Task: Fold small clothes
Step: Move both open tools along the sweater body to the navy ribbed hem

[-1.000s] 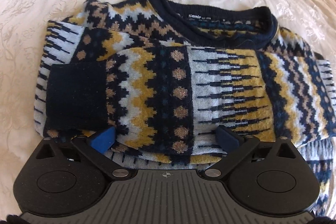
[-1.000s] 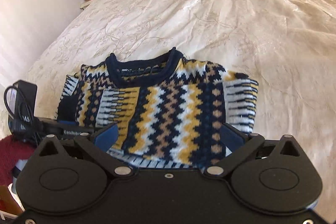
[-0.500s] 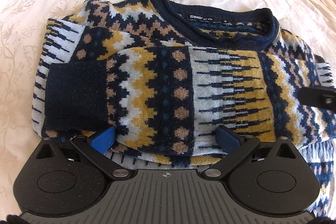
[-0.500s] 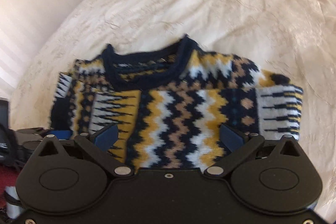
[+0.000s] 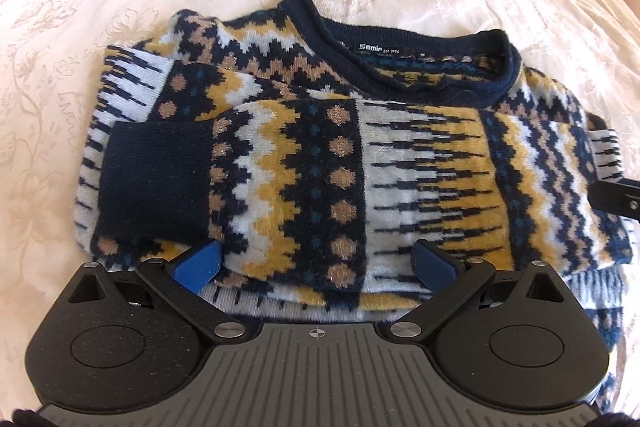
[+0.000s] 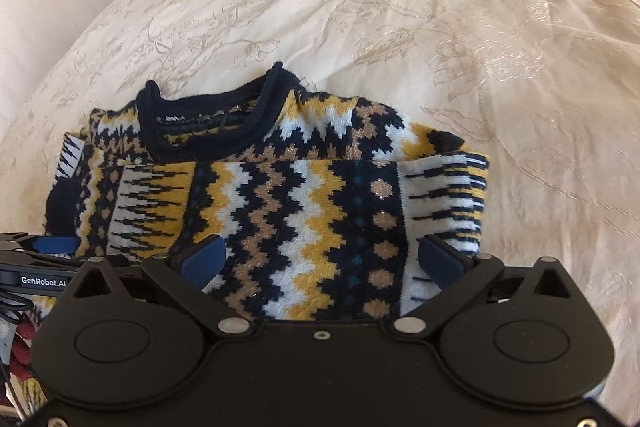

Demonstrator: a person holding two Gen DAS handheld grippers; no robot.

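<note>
The patterned sweater (image 5: 340,163) lies on the bed (image 6: 400,7), collar away from both cameras. Its sleeves are already folded across the chest, the dark cuff (image 5: 154,183) resting on the left side. The sides look tucked in, so I judge the fold well along; what seems left is doubling the hem end up toward the collar. The left claw (image 5: 316,261) and right claw (image 6: 328,259) both hover at the near edge, jaws spread wide, gripping nothing.
</note>
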